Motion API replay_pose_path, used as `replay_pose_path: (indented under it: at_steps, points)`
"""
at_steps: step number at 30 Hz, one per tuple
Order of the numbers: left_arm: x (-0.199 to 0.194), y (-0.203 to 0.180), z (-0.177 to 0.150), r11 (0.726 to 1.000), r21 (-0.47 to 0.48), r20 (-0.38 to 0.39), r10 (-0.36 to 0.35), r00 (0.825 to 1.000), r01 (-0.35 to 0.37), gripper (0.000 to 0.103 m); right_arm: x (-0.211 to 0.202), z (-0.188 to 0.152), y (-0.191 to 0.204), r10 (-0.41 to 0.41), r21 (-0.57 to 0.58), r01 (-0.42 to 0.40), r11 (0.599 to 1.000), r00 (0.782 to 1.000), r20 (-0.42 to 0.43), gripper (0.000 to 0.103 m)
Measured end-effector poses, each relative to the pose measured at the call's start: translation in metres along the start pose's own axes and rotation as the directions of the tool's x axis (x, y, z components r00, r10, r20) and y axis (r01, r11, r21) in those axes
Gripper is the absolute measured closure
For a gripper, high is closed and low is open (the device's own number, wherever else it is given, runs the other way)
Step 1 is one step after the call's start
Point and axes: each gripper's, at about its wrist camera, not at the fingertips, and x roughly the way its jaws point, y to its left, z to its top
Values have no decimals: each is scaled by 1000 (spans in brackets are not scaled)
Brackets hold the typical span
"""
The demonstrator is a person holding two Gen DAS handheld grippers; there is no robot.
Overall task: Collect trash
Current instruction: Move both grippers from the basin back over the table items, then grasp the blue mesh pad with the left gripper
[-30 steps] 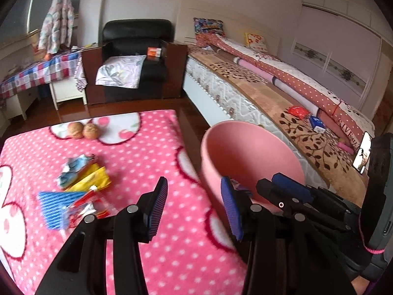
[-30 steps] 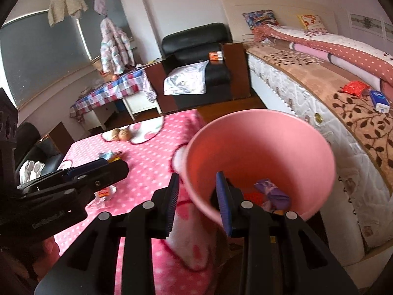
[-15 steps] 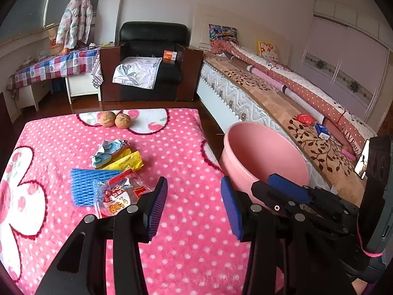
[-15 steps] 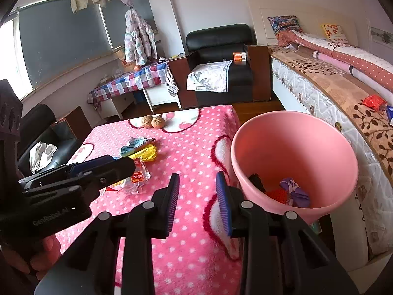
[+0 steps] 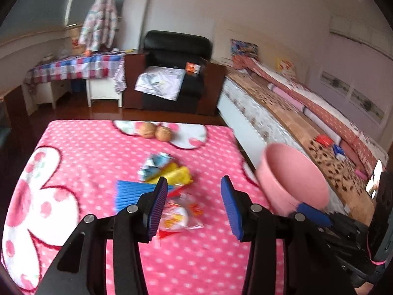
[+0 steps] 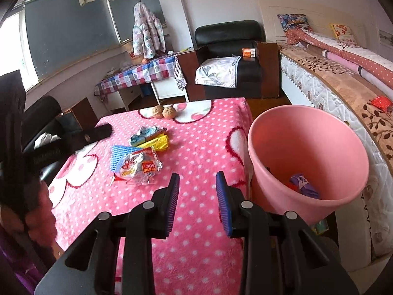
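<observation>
Several wrappers lie together on the pink dotted blanket: a clear red-and-white snack bag, a blue mesh piece, a yellow wrapper and a light blue one. My left gripper hangs open just above the snack bag, nothing between its pads. My right gripper is open and empty over bare blanket, left of the pink bucket, which holds purple and red scraps.
Two brown round things sit at the blanket's far edge. A bed runs along the right behind the bucket. A black armchair and a checked table stand at the back. A person's hand holds the left gripper.
The left gripper has swung left from the bucket to above the wrappers. The right gripper has drawn back left from the bucket's mouth to over the blanket. Both jaws kept their width.
</observation>
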Motion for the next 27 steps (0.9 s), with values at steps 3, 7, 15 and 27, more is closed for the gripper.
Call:
replay_pose_path:
  at_steps: [3,7,15,27]
  points:
    - [-2,19,0,999,-35,4,32,999,-32,59,0,0,0,0,-10,0,1000,1000,-4,72]
    - [-7,37,-4,996,-50,-4,69,998,-69,59,3,0,2,12,-29,-12,999,1000,-13,72]
    - [-12,58,-24,995,-43,-51,93,994,-95,59,16,-3,15,90,-63,-94,994,994,-66,72]
    - [28,93,-15,993,-76,-111,78,991,-87,52,45,9,52,249,-75,-262,962,956,-154,60]
